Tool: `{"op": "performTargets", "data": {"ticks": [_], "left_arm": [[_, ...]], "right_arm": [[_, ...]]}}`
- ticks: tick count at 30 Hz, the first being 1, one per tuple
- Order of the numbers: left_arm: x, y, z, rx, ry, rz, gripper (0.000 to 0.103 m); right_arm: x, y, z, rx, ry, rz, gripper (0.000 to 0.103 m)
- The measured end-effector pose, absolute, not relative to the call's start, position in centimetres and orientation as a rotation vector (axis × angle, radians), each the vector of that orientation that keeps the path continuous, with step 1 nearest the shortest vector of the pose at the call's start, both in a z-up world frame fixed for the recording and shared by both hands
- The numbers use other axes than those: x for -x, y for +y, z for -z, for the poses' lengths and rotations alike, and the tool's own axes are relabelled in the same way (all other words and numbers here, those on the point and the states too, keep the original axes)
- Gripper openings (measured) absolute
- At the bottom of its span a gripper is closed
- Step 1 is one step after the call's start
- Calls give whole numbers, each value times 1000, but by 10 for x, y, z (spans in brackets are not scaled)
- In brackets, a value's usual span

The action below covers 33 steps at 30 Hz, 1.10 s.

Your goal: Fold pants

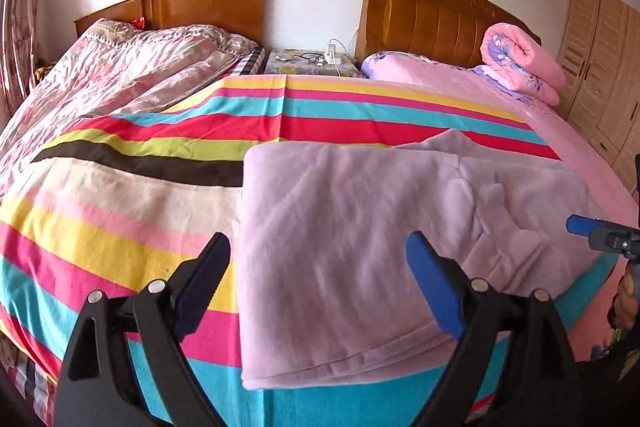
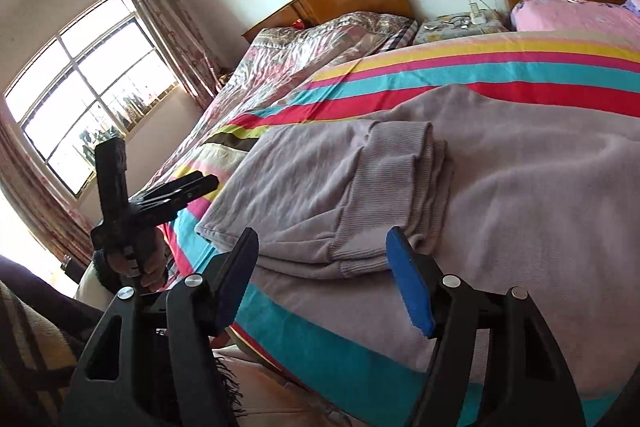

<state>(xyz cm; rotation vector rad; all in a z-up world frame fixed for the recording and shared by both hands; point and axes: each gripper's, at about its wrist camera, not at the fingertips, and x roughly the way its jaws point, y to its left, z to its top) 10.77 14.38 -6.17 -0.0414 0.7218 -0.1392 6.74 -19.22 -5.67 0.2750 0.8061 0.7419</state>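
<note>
Lilac fleece pants (image 1: pixel 360 227) lie folded over on the striped bedspread (image 1: pixel 140 187) near the bed's front edge. In the right wrist view the pants (image 2: pixel 500 195) show a ribbed cuff (image 2: pixel 400 179) folded on top. My left gripper (image 1: pixel 320 283) is open and empty, just above the pants' front left part. My right gripper (image 2: pixel 320 275) is open and empty, just before the cuff end. The right gripper's tip (image 1: pixel 576 225) shows at the right edge of the left wrist view; the left gripper (image 2: pixel 180 191) shows at left in the right wrist view.
A second bed with a patterned quilt (image 1: pixel 120 75) stands at left. A nightstand (image 1: pixel 312 63) with cables sits between the headboards. A rolled pink quilt (image 1: pixel 520 63) lies at the bed's head. A wardrobe (image 1: pixel 600 67) is at right, a window (image 2: pixel 88 87) at left.
</note>
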Motion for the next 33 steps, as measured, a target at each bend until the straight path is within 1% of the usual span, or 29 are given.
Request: {"op": "performTargets", "data": {"ticks": [3, 5, 6, 7, 9, 11, 13, 18, 20, 21, 22, 23, 24, 26, 28, 30, 33], "left_arm": [[-99, 149, 75, 14, 757, 132, 90], [-96, 149, 92, -1, 795, 117, 90], [-99, 151, 103, 1, 820, 106, 90], [-100, 155, 111, 14, 841, 101, 90], [-99, 167, 123, 80, 856, 113, 92], [-99, 174, 125, 117, 851, 117, 94], [-98, 176, 123, 102, 834, 103, 94], [-88, 179, 102, 76, 756, 103, 93], [-85, 178, 95, 79, 738, 108, 94], [-85, 179, 94, 80, 735, 107, 94], [-86, 179, 94, 82, 736, 103, 94], [-86, 179, 94, 85, 738, 101, 94], [-85, 179, 94, 83, 742, 98, 94], [-83, 179, 92, 71, 742, 91, 94], [-83, 178, 92, 64, 745, 88, 94], [-86, 178, 97, 59, 761, 87, 94], [-92, 173, 108, 58, 795, 95, 94]], "right_arm": [[-78, -181, 72, -300, 870, -747, 66], [-89, -184, 96, -332, 968, -700, 66], [-92, -185, 107, -342, 1013, -672, 59], [-91, -189, 109, -359, 1011, -664, 54], [-91, -192, 107, -384, 1018, -658, 54], [-92, -191, 103, -365, 1009, -646, 54], [-94, -187, 102, -355, 1015, -635, 54], [-103, -178, 101, -350, 1002, -648, 54], [-113, -173, 103, -366, 1007, -655, 48], [-117, -172, 104, -366, 1010, -647, 39], [-120, -170, 104, -356, 1013, -630, 24], [-121, -168, 101, -332, 1002, -609, 12], [-117, -166, 94, -302, 970, -613, 9], [-107, -163, 72, -252, 882, -637, 9], [-99, -170, 64, -257, 863, -634, 9], [-99, -179, 76, -281, 899, -608, 9], [-106, -188, 112, -311, 983, -563, 9]]}}
